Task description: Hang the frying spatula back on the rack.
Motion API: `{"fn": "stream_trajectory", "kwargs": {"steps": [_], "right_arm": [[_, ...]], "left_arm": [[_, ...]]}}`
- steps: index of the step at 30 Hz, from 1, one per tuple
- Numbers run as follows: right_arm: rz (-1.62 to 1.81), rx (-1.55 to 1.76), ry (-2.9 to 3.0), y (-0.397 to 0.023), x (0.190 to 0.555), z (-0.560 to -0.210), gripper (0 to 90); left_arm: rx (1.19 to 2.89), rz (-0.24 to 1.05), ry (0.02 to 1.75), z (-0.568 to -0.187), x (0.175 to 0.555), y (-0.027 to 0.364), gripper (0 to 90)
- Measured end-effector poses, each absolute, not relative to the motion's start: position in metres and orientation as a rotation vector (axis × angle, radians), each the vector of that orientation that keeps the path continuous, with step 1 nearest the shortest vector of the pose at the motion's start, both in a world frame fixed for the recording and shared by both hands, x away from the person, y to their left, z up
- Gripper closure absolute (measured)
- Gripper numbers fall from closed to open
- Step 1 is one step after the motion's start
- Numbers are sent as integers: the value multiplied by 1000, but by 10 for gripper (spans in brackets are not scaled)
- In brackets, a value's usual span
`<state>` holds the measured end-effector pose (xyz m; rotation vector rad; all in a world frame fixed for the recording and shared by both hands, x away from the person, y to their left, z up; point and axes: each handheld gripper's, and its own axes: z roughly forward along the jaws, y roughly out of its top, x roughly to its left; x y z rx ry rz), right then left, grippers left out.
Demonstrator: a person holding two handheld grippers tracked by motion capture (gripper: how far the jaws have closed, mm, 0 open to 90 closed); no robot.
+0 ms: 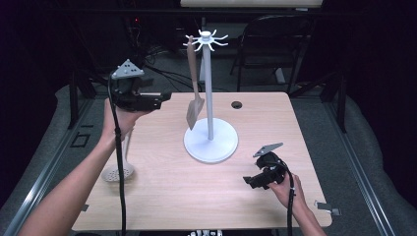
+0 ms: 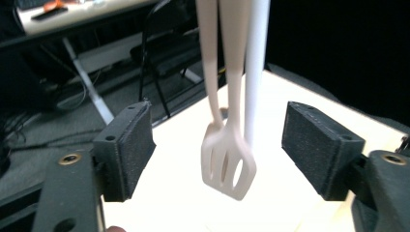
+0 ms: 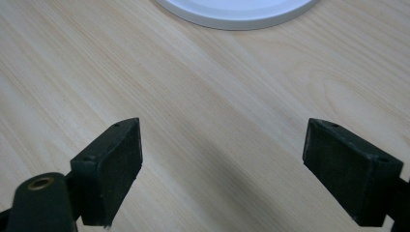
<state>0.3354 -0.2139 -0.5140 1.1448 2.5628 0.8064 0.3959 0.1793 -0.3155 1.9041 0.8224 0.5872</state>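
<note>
Black tongs [image 1: 164, 98], seemingly textured pads [image 2: 316, 145]

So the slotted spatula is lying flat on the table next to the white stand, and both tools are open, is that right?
Not quite. The spatula is not lying on the table; it hangs from a hook at the top of the stand, as the high view shows. The rest holds: the left tool and right tool are both open.

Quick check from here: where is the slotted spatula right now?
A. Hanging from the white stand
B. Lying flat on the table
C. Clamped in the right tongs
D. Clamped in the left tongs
A: the slotted spatula hangs from a hook at the top of the white stand, its blade clear of the table, while the left tongs stand open short of it.
</note>
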Motion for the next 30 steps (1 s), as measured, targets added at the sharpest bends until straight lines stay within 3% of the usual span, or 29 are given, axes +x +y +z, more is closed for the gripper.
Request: {"fn": "stream_trajectory", "kwargs": {"steps": [16,30], "right_arm": [[788,1140,2567,-213,336,-516,135],[734,1138,2580,-213,337,-517,134]], "left_arm": [[1960,599,964,-375,392,205,95],[1908,525,1157,-430,402,244,69]]}}
